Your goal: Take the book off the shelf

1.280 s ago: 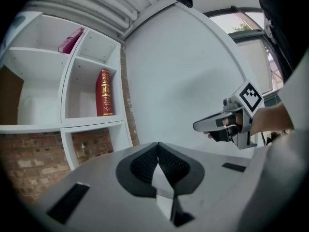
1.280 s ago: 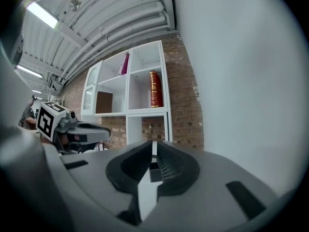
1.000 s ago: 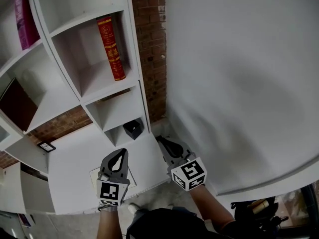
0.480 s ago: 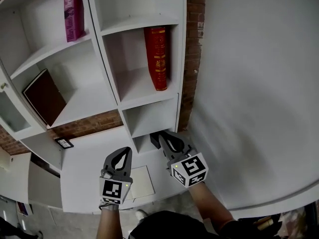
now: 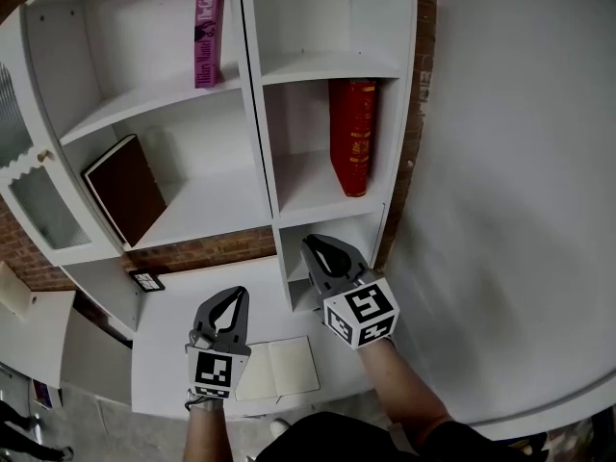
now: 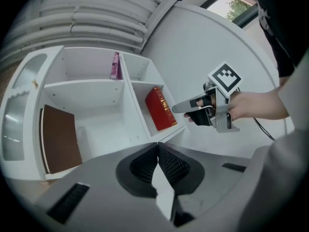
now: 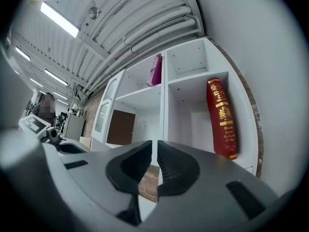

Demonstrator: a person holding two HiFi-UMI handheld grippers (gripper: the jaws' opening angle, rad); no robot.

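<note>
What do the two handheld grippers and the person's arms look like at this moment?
The left gripper and right gripper are both grey and taper to a point, with black ribbed pads inside. Each carries a white cube printed with black square markers at the hand end. The forearms are bare, with no sleeves; a dark garment shows below.

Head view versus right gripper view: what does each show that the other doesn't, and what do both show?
Only the head view: the open notebook lying below the shelf. Only the right gripper view: ceiling pipes and a strip light. Both: the red book, pink book and brown book in the shelf.
</note>
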